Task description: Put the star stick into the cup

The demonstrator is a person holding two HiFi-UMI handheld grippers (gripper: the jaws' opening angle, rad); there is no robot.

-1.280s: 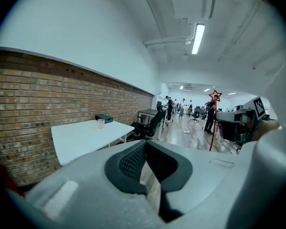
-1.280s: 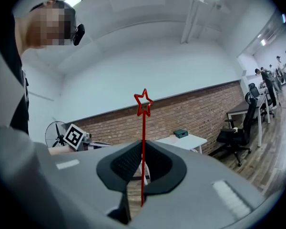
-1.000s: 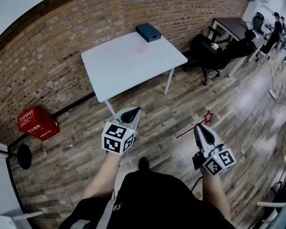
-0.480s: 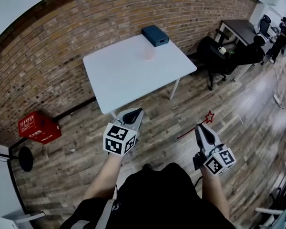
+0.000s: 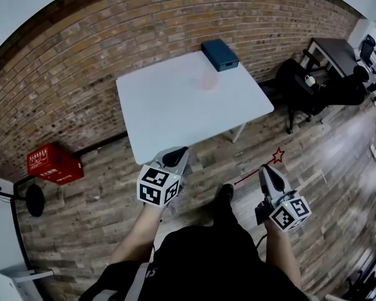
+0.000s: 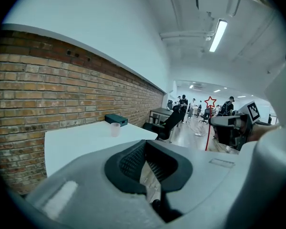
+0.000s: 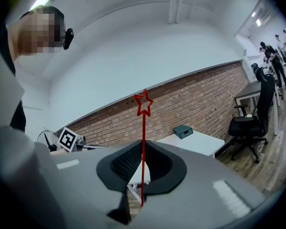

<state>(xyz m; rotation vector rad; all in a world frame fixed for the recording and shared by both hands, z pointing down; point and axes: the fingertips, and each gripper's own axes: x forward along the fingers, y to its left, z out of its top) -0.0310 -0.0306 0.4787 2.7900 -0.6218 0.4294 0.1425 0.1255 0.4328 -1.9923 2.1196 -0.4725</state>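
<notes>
The star stick is a thin red rod with a star outline on its tip. My right gripper is shut on its lower end, above the wooden floor. In the right gripper view the star stick rises straight up from between the jaws. A small translucent cup stands upright on the white table, far from both grippers. My left gripper hangs short of the table's near edge, shut and holding nothing. The left gripper view shows the cup ahead and the star stick to the right.
A teal box lies at the table's far corner by the brick wall. A red crate and a fan stand sit on the floor at left. A black office chair and dark desk stand at right.
The table has come closer and lower in the head view as the person walks toward it. Both grippers keep their pose, the right still holding the star stick.
</notes>
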